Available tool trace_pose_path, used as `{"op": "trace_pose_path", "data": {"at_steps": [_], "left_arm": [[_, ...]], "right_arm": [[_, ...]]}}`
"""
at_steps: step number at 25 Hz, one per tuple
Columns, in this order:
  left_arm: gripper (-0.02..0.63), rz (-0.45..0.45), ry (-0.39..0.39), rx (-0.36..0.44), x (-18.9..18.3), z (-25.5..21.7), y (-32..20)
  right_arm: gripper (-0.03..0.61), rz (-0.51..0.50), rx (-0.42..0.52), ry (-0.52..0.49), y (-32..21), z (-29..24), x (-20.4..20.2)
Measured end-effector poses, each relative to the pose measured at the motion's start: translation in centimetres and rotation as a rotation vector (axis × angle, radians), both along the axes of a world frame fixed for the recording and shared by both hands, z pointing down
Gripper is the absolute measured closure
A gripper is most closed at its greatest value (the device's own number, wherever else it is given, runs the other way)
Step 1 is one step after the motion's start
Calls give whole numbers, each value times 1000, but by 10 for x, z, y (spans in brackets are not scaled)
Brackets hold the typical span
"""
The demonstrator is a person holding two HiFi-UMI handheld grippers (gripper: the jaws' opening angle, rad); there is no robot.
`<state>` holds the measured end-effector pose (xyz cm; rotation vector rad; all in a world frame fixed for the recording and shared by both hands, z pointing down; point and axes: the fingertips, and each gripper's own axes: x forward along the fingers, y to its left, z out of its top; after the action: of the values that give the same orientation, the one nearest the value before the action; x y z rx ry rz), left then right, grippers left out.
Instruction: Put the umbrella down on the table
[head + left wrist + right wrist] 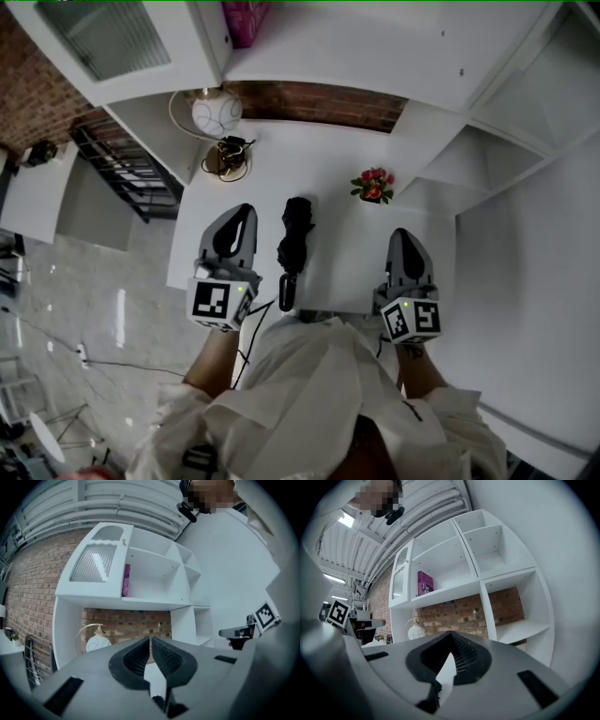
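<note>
One folded black umbrella lies lengthwise on the white desk, its soft, crumpled fabric bunched at the far end and its slim handle reaching toward the near edge. It rests between the two claws, touched by neither.

The left claw is closed tight and empty; in the left gripper view its ribbed black pads meet with nothing between them. The right claw is likewise pinched together at its tips, holding nothing.

Further back on the desk a small pot holds red and pink flowers, and a round white globe lamp stands inside a thin hoop.

Above the desk hangs a smooth white shelf unit of boxy compartments. One compartment holds an upright magenta book, just beside a door of ribbed glass. The other compartments in view look bare. Rough red brick wall shows behind and beside the unit.
</note>
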<state>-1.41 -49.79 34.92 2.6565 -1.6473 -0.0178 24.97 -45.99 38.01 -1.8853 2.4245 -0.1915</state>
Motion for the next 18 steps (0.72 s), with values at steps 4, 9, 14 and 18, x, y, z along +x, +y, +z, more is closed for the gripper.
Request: {"op": "trace_pose_path", "data": {"at_steps": [4, 9, 14, 18], "left_arm": [[575, 4, -9, 32, -4, -14, 3], [575, -10, -7, 50, -7, -22, 5], [575, -5, -13, 45, -7, -20, 5], [575, 1, -17, 40, -7, -18, 5]], "right_arm": [[561, 21, 46, 47, 6, -15, 9], [561, 61, 78, 47, 9, -32, 26], [561, 111, 89, 27, 9, -35, 45], [561, 135, 93, 24, 10, -37, 53]]}}
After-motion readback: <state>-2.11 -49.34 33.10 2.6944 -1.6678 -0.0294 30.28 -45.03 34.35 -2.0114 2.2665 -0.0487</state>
